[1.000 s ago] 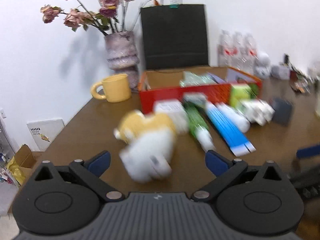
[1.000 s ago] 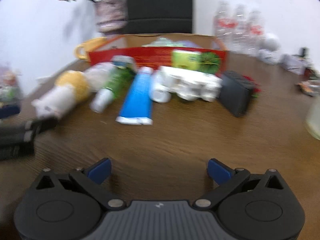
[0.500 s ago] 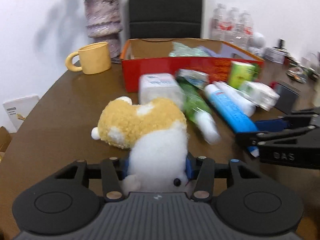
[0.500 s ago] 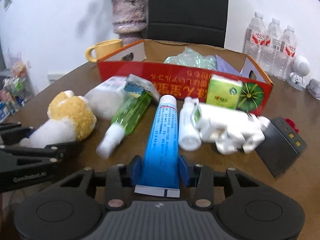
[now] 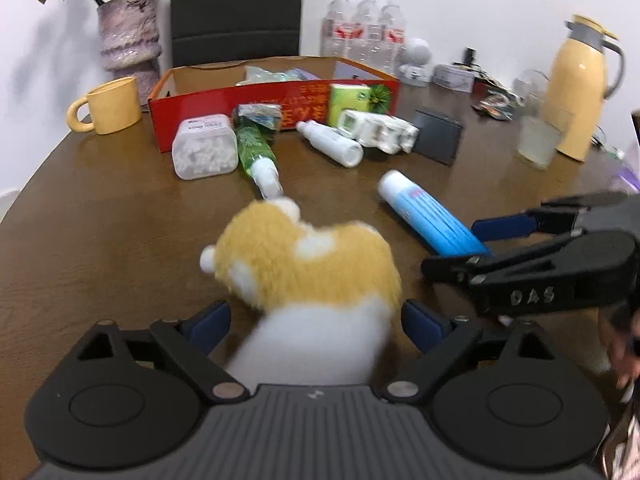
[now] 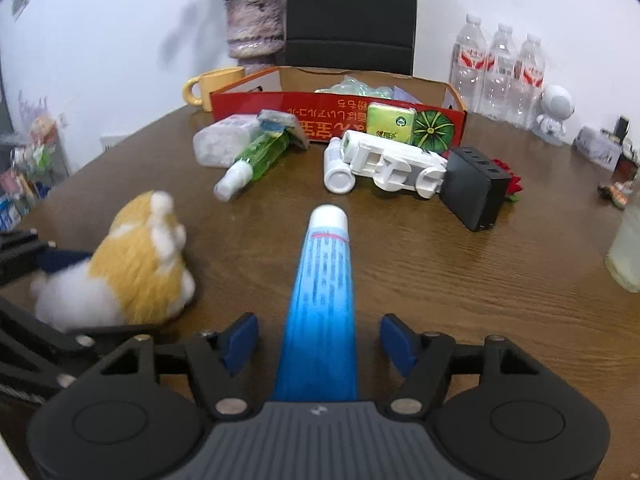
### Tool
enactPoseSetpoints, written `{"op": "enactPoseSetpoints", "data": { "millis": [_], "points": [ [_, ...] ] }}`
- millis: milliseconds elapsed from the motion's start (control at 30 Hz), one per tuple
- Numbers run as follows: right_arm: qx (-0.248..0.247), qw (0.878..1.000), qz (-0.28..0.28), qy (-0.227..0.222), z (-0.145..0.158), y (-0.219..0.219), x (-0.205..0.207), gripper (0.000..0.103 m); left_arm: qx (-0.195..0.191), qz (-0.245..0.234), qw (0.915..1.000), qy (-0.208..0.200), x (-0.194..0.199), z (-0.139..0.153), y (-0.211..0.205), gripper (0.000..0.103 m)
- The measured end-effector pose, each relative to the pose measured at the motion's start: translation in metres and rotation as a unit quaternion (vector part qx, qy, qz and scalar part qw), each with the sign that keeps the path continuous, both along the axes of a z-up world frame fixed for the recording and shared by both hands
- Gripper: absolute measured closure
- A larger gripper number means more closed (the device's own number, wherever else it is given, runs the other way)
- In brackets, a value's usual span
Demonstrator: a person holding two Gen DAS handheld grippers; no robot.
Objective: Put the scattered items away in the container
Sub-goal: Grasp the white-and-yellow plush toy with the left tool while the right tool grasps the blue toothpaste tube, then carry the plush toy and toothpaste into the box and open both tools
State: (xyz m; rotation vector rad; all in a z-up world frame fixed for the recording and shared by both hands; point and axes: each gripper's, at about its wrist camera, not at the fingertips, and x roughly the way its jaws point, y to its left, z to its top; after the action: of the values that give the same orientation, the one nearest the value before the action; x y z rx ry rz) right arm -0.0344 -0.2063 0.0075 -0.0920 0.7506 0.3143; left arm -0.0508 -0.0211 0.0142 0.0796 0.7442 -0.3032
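The left gripper [image 5: 314, 320] stands with jaws just reopened, clear of the plush toy [image 5: 308, 276] between them; the right gripper [image 6: 318, 340], likewise reopened, straddles the blue tube [image 6: 322, 296]. Both things lie on the worktop [image 6: 460, 280], short of the red box [image 6: 340, 110]. The toy looks soft and light, best pinched mid-body; the tube squashy, best taken near its crimped tail. Both grippers tilt downward toward the box.

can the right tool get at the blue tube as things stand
Probably yes. The blue tube already lies between the right tool's blue pads, which have just been opening and stand clear of it on both sides. Nothing on the table blocks it.
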Motion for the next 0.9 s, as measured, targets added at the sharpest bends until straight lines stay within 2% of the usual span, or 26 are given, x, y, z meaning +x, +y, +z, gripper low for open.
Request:
{"op": "enactPoseSetpoints", "data": {
  "millis": [33,67,100,133,233,333,400,467,567,667,767,867,900],
  "points": [
    [0.002,1.0,-0.002,-0.004,-0.001,0.001,0.004,0.044,-0.001,-0.001,1.0,0.003,0.004,-0.001,-0.001,0.026],
    [0.001,1.0,-0.004,-0.01,-0.001,0.003,0.007,0.07,-0.001,-0.002,1.0,0.006,0.008,-0.001,-0.002,0.028],
    [0.003,1.0,-0.004,-0.013,0.0,0.003,0.008,0.069,-0.006,-0.005,1.0,0.005,0.007,-0.001,-0.001,0.037],
    [0.011,1.0,-0.002,-0.012,0.0,0.002,0.006,0.069,-0.01,-0.007,0.9999,0.003,0.005,-0.001,0.0,0.038],
    [0.03,0.999,0.002,-0.011,0.002,-0.001,0.001,0.07,-0.034,-0.013,0.9993,-0.009,-0.005,0.008,0.004,0.04],
    [0.026,0.999,0.001,-0.025,0.01,-0.001,-0.007,0.07,-0.052,-0.013,0.9976,-0.044,-0.011,0.032,0.009,0.041],
    [0.029,0.999,0.003,-0.042,0.021,-0.001,-0.011,0.07,-0.067,-0.02,0.9954,-0.066,-0.011,0.048,0.013,0.041],
    [0.036,0.998,0.008,-0.059,0.037,-0.003,-0.011,0.07,-0.094,-0.031,0.993,-0.065,0.0,0.06,0.018,0.041],
    [0.039,0.996,0.019,-0.083,0.063,-0.005,0.003,0.07,-0.115,-0.046,0.9903,-0.062,0.033,0.082,0.027,0.041],
    [0.036,0.993,0.025,-0.107,0.094,-0.005,0.039,0.07,-0.083,-0.041,0.992,-0.086,0.079,0.115,0.032,0.04],
    [0.044,0.991,0.023,-0.121,0.122,0.0,0.098,0.07,-0.091,-0.022,0.9934,-0.066,0.152,0.136,0.037,0.04],
    [0.035,0.994,0.012,-0.105,0.133,0.017,0.174,0.07,-0.121,0.02,0.9924,-0.012,0.245,0.133,0.042,0.04],
    [0.039,0.995,0.004,-0.088,0.132,0.021,0.203,0.07,-0.117,0.042,0.9923,0.004,0.272,0.126,0.042,0.04]
  ]
}}
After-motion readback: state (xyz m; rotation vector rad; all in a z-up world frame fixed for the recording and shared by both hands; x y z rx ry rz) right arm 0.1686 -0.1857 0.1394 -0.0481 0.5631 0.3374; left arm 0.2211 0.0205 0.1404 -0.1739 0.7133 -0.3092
